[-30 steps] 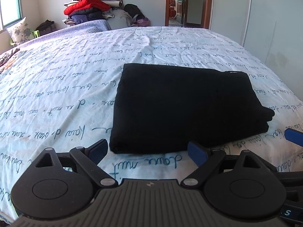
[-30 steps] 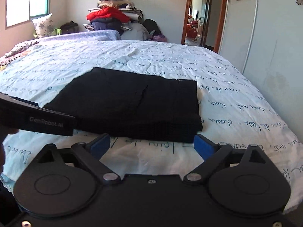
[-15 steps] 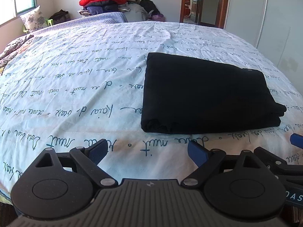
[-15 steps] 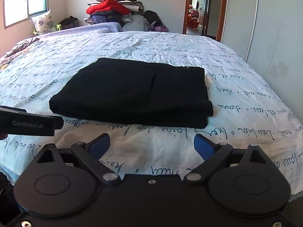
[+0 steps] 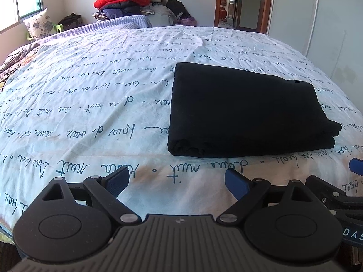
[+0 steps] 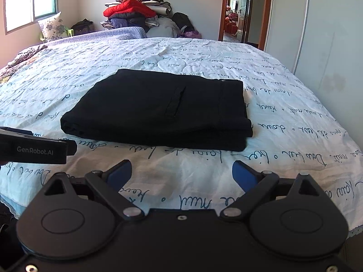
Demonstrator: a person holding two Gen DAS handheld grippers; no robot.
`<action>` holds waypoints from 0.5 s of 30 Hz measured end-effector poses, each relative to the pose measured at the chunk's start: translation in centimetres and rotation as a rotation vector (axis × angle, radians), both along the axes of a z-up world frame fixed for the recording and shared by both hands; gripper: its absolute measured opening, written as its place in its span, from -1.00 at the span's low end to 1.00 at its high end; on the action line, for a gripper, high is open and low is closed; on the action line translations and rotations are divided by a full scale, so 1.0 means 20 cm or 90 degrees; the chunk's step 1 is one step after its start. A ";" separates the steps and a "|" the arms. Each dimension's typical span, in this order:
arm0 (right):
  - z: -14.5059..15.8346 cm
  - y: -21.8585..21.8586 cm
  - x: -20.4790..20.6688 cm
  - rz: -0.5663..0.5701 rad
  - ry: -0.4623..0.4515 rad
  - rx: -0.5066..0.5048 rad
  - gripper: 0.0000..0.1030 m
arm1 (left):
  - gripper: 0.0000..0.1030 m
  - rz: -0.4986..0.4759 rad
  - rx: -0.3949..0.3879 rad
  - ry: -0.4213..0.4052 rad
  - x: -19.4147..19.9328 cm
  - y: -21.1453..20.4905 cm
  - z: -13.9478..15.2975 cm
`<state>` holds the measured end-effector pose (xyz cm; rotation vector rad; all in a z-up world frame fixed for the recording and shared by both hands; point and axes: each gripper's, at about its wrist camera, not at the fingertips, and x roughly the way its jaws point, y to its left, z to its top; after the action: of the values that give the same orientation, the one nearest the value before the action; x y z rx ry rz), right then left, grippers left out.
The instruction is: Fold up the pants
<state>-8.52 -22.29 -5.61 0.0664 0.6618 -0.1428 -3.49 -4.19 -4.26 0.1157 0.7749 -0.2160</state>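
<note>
Black pants [image 5: 245,111] lie folded into a flat rectangle on the bed's white quilt with blue script [image 5: 90,104]; in the right wrist view the pants [image 6: 163,108] show a pocket seam and waistband. My left gripper [image 5: 177,181] is open and empty, above the bed's near edge, short of the pants and to their left. My right gripper [image 6: 181,173] is open and empty, also short of the pants' near edge. The left gripper's body [image 6: 34,149] shows at the left of the right wrist view.
A pile of clothes with a red jacket [image 6: 129,9] stands at the far side of the bed. A floral pillow [image 6: 51,26] sits by the window. A white wardrobe [image 6: 317,34] and an open doorway [image 6: 238,11] are on the right.
Both grippers have drawn back from the pants toward the bed's near edge and risen a little. The left one has shifted left. The pants have not moved.
</note>
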 end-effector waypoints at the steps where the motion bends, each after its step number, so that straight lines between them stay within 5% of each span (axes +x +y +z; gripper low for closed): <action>1: 0.00 0.00 0.00 0.000 0.001 0.000 0.87 | 0.81 -0.001 0.000 0.000 0.00 0.00 0.00; 15: -0.01 -0.01 -0.01 -0.001 0.002 -0.002 0.87 | 0.81 -0.004 0.001 0.000 -0.01 -0.01 0.00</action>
<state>-8.63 -22.45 -5.71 0.0632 0.6641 -0.1464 -3.65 -4.38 -4.27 0.1200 0.7747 -0.2220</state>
